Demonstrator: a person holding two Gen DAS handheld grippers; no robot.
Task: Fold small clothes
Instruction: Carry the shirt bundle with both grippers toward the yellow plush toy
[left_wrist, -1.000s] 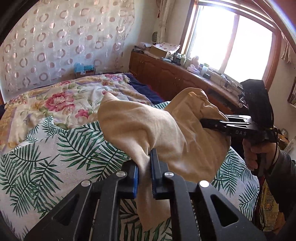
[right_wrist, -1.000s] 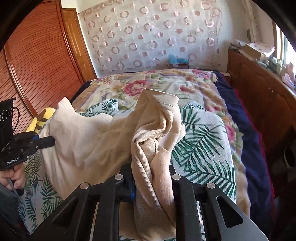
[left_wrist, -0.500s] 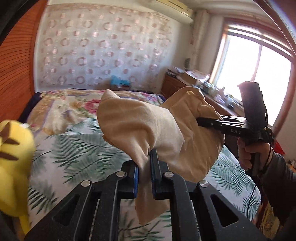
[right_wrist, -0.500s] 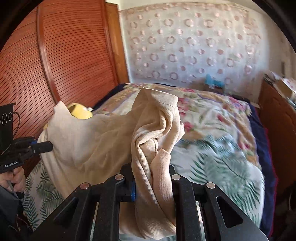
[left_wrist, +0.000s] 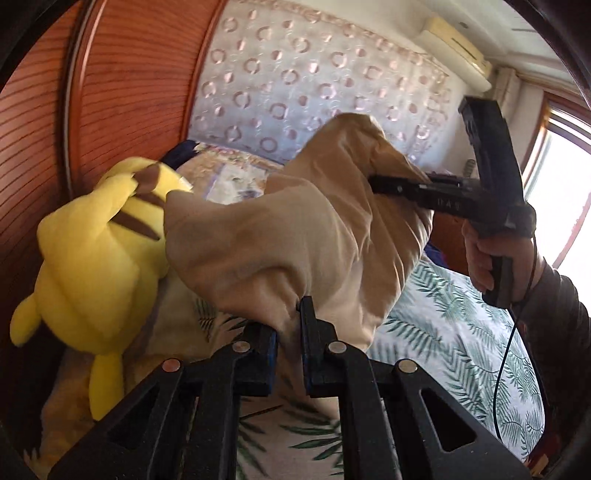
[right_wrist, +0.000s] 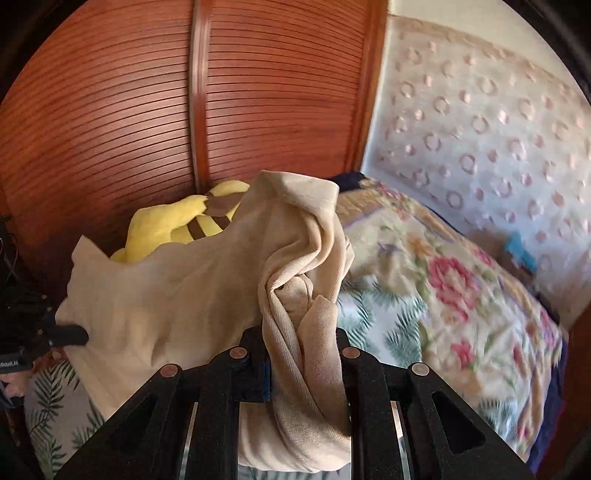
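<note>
Beige garment (left_wrist: 295, 236) hangs in the air between both tools, above the near part of the bed (right_wrist: 461, 295). The left tool (left_wrist: 288, 332) is clamped on one bunched edge, the right tool (right_wrist: 303, 354) on a twisted wad of the other. Both hands have swung round from the window side toward the wooden wardrobe doors (right_wrist: 184, 110), so the cloth is being carried, not yet laid out. A yellow plush toy (left_wrist: 96, 258) now crowds the left side; the leaf-print cover (left_wrist: 461, 332) to the right offers freer room for spreading.
</note>
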